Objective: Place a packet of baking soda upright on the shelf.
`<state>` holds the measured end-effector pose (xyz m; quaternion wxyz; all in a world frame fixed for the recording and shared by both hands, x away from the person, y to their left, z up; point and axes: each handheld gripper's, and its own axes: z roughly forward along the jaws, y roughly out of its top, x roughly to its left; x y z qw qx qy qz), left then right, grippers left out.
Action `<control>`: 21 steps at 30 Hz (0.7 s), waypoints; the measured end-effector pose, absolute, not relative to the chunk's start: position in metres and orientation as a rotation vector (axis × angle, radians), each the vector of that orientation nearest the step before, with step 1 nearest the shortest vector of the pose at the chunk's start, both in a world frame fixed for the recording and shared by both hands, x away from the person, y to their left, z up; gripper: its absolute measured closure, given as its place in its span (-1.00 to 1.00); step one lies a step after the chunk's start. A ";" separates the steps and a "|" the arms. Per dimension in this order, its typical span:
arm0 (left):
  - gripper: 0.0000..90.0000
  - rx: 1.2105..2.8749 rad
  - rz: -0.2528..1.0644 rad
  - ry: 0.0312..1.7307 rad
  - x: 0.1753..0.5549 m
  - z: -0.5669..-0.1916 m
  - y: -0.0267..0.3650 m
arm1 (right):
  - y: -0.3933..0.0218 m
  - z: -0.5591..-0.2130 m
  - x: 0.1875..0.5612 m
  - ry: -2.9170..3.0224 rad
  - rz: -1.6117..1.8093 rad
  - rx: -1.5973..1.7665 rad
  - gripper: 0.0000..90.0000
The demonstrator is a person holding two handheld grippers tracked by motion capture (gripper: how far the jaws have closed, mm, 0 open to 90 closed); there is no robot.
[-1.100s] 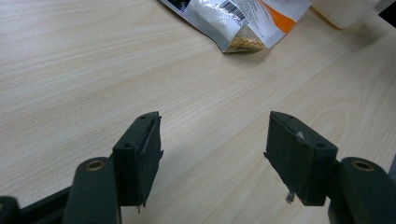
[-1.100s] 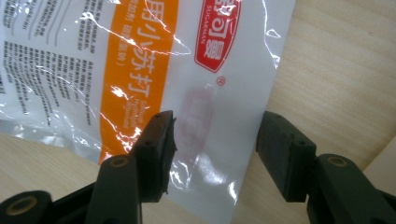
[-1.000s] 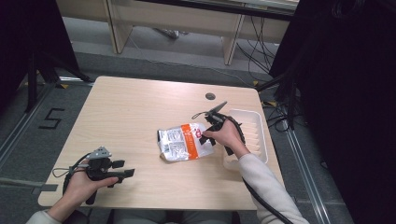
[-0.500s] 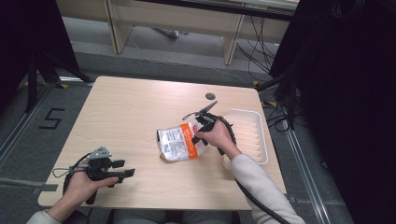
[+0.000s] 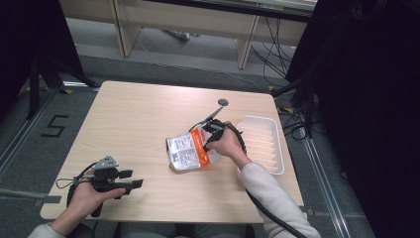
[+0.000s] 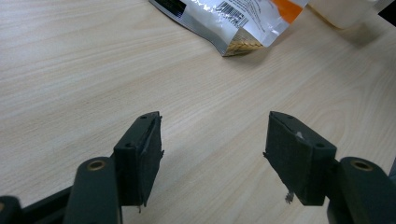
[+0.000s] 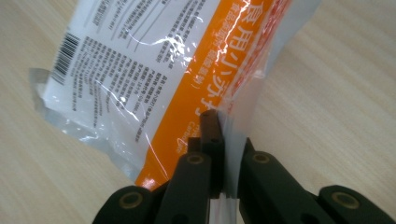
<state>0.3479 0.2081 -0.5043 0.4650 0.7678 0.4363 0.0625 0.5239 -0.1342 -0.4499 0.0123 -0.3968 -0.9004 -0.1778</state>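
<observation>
Two grippers are at the wooden table [image 5: 143, 124]: the right gripper [image 5: 207, 138] has just been closing its jaws, and they now pinch the clear sealed edge of the orange and white snack bag [image 5: 190, 151], as the right gripper view shows at the bag's edge [image 7: 233, 116]. This bag lies near the middle of the table, just beside the white tray [image 5: 262, 144]. Near the table's front left corner, the left gripper [image 5: 131, 184] is well apart from the bag, and its jaws stand wide open over bare wood, holding nothing.
</observation>
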 end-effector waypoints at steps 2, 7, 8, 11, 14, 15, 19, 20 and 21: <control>-0.21 1.887 0.154 1.072 0.348 -0.504 0.208 | -0.135 -0.441 0.524 -2.813 -0.562 -1.198 1.00; -0.21 1.891 0.155 1.069 0.348 -0.504 0.208 | -0.133 -0.420 0.522 -2.896 -0.529 -1.099 1.00; -0.21 1.891 0.155 1.069 0.348 -0.504 0.208 | -0.133 -0.420 0.522 -2.896 -0.529 -1.099 1.00; -0.21 1.888 0.156 1.071 0.348 -0.504 0.208 | -0.132 -0.406 0.521 -2.917 -0.531 -1.063 1.00; -0.21 1.891 0.157 1.069 0.348 -0.504 0.208 | -0.131 -0.387 0.519 -2.970 -0.513 -0.969 1.00; -0.21 1.891 0.157 1.069 0.348 -0.504 0.208 | -0.131 -0.387 0.519 -2.970 -0.513 -0.969 1.00; -0.21 1.891 0.156 1.069 0.348 -0.504 0.208 | -0.130 -0.367 0.518 -3.036 -0.512 -0.840 1.00; -0.21 1.892 0.157 1.069 0.348 -0.504 0.208 | -0.129 -0.355 0.516 -3.057 -0.491 -0.771 1.00; -0.21 1.888 0.158 1.070 0.348 -0.504 0.208 | -0.129 -0.352 0.515 -3.074 -0.473 -0.720 1.00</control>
